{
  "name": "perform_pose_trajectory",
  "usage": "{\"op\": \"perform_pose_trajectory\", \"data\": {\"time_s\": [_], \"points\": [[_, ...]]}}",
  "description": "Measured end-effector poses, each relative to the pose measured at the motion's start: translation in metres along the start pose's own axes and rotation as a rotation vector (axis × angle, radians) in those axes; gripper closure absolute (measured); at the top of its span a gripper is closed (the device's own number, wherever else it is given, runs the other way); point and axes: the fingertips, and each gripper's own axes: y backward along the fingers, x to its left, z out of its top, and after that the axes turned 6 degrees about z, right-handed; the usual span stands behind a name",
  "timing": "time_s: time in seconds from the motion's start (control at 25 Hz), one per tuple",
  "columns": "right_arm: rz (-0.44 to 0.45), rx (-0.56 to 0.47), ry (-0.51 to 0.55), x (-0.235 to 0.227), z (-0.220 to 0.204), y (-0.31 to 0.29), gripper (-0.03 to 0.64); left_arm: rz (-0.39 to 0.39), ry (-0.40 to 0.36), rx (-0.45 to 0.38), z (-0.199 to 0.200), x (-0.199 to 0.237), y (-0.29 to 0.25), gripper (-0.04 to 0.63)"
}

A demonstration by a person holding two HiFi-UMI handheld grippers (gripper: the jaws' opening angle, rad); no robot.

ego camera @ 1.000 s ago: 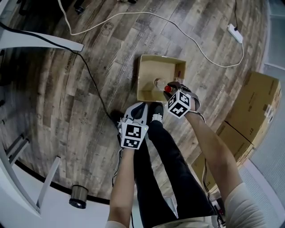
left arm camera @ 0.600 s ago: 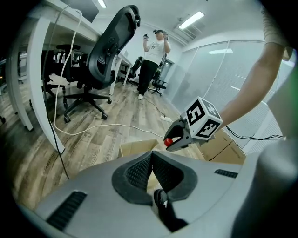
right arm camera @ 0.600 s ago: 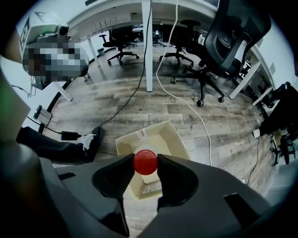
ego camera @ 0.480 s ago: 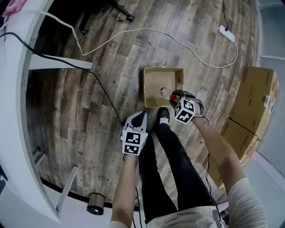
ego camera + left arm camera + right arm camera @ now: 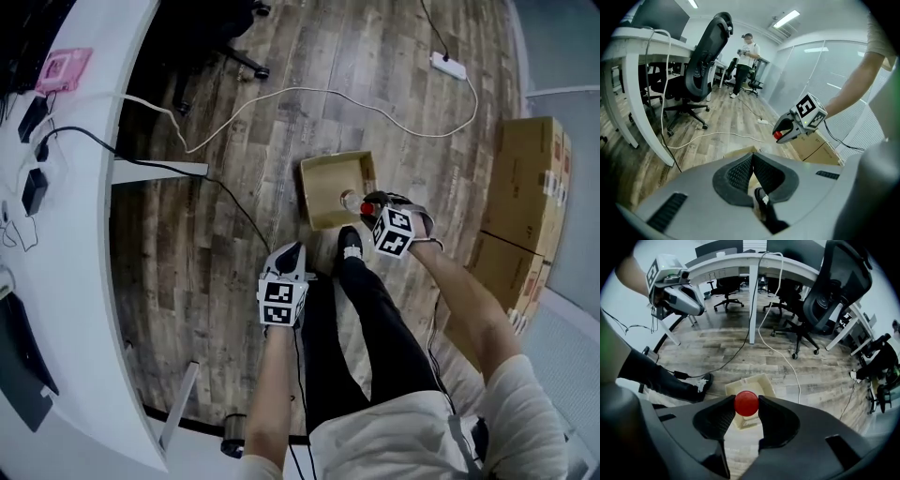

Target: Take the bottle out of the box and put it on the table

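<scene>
A clear bottle [image 5: 352, 200] with a red cap [image 5: 746, 403] hangs above the open cardboard box [image 5: 312, 195] on the wooden floor. My right gripper [image 5: 372, 208] points steeply down and is shut on the cap, which fills the gap between its jaws. The box [image 5: 740, 381] shows below them, with only part of the bottle's body visible. My left gripper [image 5: 289, 251] hangs to the left over the person's shoes, jaws together with nothing in them. In the left gripper view the right gripper [image 5: 780, 136] carries the cap at its tips. The white table [image 5: 89, 244] curves along the left.
Stacked cardboard boxes [image 5: 531, 178] stand at the right. A white cable [image 5: 328, 94] and a power strip [image 5: 448, 66] lie on the floor beyond the box. A black office chair [image 5: 705, 61] stands by the table. A person [image 5: 746, 58] stands far off.
Both grippers have risen. The bottle has come up out of the box with the right gripper. The head view has lifted, and more of the white table shows at the left.
</scene>
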Motion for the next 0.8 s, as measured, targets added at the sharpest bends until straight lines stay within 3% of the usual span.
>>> {"op": "perform_pose_trajectory", "data": {"time_s": [0.36, 0.6, 0.8], "points": [[-0.024, -0.055, -0.040, 0.003, 0.038, 0.107, 0.436, -0.048, -0.028, -0.050, 0.085, -0.045, 0.060, 0.580], [-0.017, -0.060, 0.023, 0.009, 0.065, 0.176, 0.436, -0.074, -0.095, -0.051, 0.115, -0.065, 0.109, 0.580], [-0.032, -0.078, 0.037, 0.025, 0.082, 0.223, 0.436, -0.058, -0.111, -0.104, 0.148, -0.083, 0.151, 0.580]]}}
